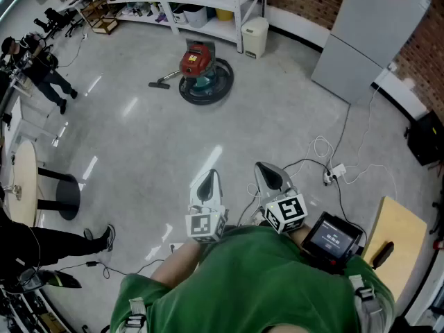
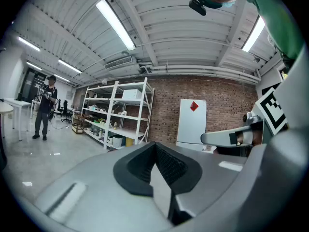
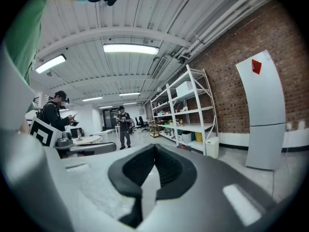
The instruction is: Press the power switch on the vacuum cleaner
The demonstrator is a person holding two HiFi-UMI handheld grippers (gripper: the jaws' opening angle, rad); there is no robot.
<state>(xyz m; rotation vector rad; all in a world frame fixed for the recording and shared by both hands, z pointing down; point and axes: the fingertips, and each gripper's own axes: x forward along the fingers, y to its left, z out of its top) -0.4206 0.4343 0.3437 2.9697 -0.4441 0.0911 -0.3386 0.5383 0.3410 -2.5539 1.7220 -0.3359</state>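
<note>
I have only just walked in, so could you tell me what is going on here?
A person in a green shirt holds the left gripper and the right gripper close in front of the chest. Both have their fingers closed together with nothing between them. The red vacuum cleaner sits on the floor well ahead, beside the shelving. Neither gripper is near it, so its power switch is not yet pressed.
</note>
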